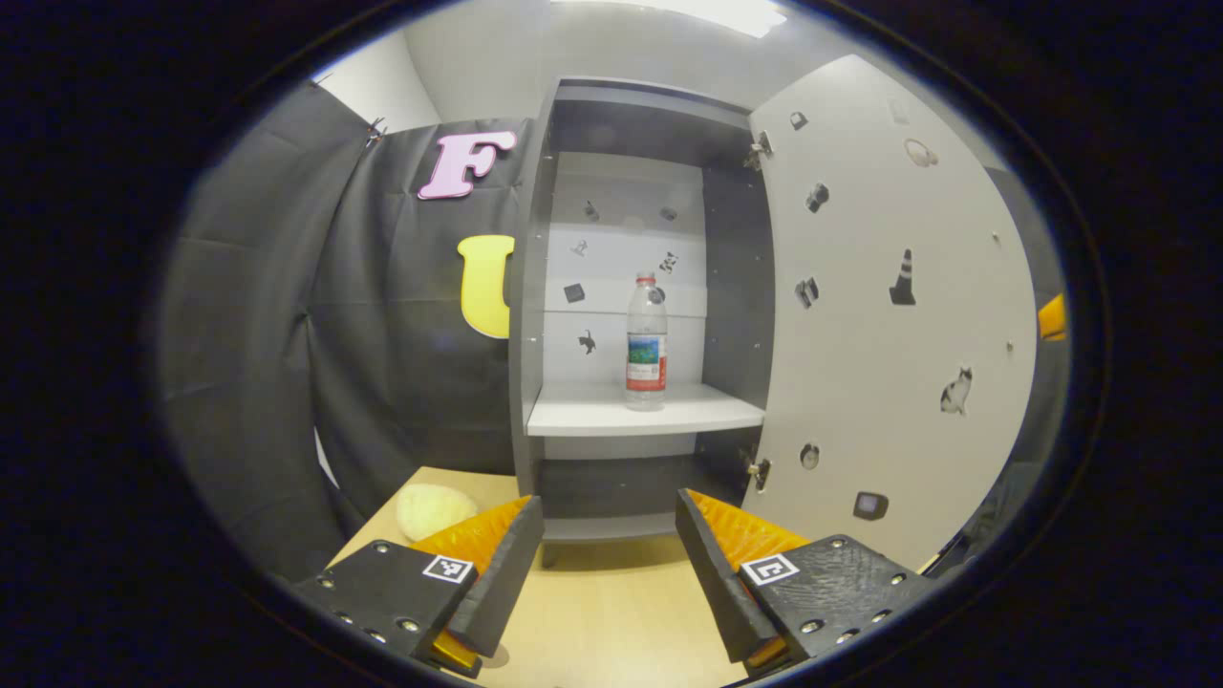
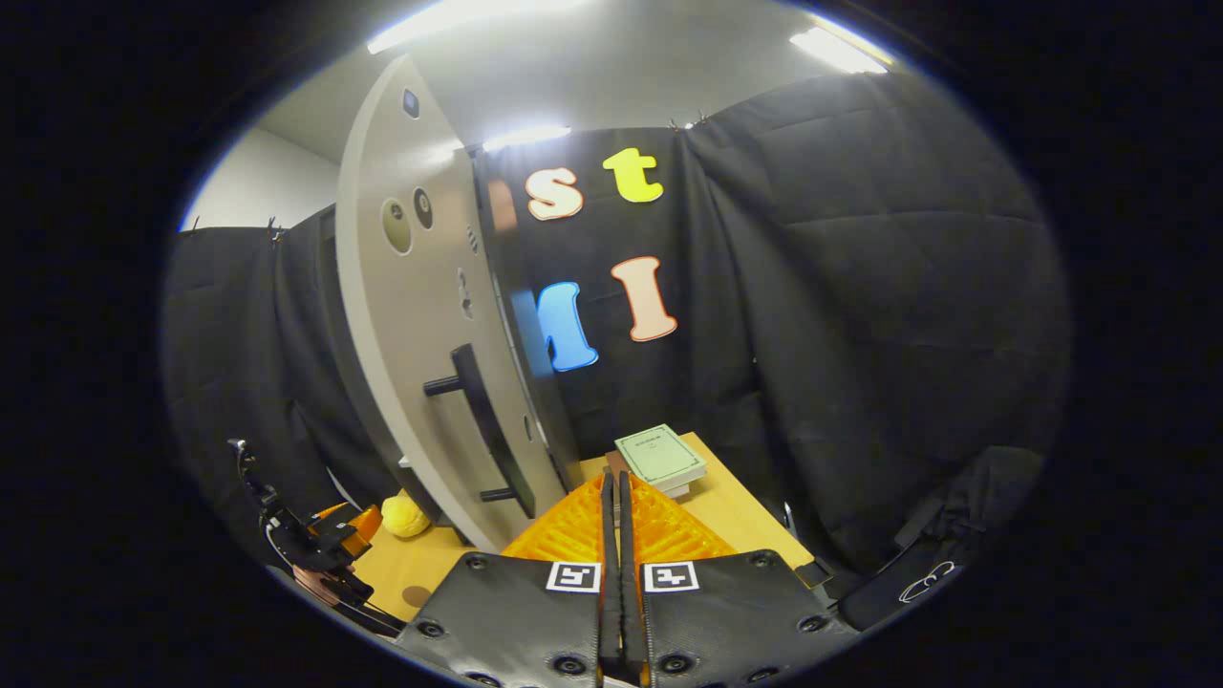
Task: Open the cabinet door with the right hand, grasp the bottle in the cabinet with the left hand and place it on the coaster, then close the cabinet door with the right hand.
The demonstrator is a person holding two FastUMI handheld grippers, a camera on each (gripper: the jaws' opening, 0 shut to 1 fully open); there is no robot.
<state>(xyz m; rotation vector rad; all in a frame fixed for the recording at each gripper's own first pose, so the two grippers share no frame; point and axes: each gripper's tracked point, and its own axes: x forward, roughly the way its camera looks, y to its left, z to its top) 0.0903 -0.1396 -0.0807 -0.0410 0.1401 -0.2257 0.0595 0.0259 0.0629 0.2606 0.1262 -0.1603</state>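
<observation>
In the left gripper view a grey cabinet (image 1: 535, 287) stands on the wooden table with its door (image 1: 879, 315) swung open to the right. A clear water bottle (image 1: 647, 342) with a red cap stands upright on the middle shelf (image 1: 640, 413). My left gripper (image 1: 610, 521) is open, low over the table in front of the cabinet and well short of the bottle. In the right gripper view my right gripper (image 2: 614, 487) is shut with nothing between its fingers, just right of the open door (image 2: 411, 315) and its black handle (image 2: 482, 420). The left gripper (image 2: 330, 540) shows at lower left there.
A pale yellow round object (image 1: 435, 509) lies on the table left of the cabinet, also seen as the yellow object (image 2: 404, 516). Green-covered books (image 2: 661, 459) lie stacked on the table's far right. Black cloth walls close in the booth.
</observation>
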